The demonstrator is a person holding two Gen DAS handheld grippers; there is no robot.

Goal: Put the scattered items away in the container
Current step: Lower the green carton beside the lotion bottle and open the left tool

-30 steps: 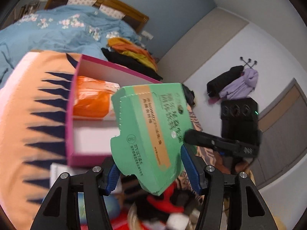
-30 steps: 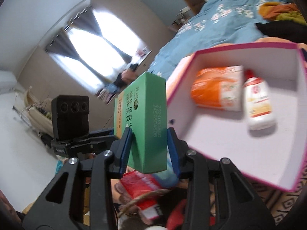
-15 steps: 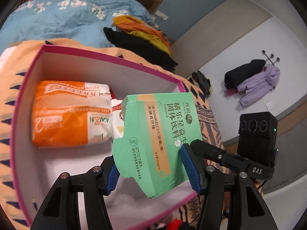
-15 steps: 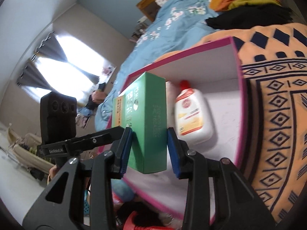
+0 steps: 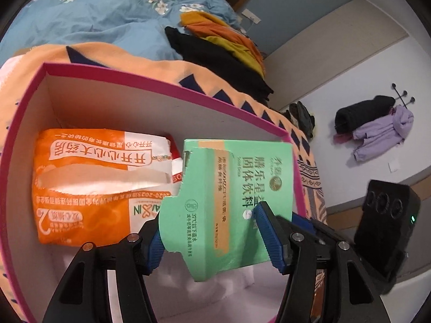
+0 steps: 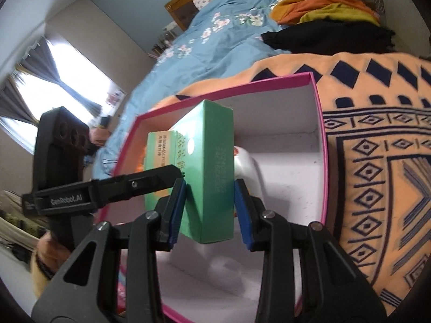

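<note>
Both grippers have carried the green carton (image 5: 242, 188) from beside the pink box (image 5: 29, 102) to over its inside. Within lie an orange pack (image 5: 89, 188) and a white bottle (image 6: 246, 167). Right gripper (image 6: 210, 210) pinches the carton's narrow sides; left gripper (image 5: 210, 234) is opening, carton between its jaws

right tongs (image 6: 210, 210) gripping green carton (image 6: 212, 172), pink box (image 6: 322, 145)
</note>
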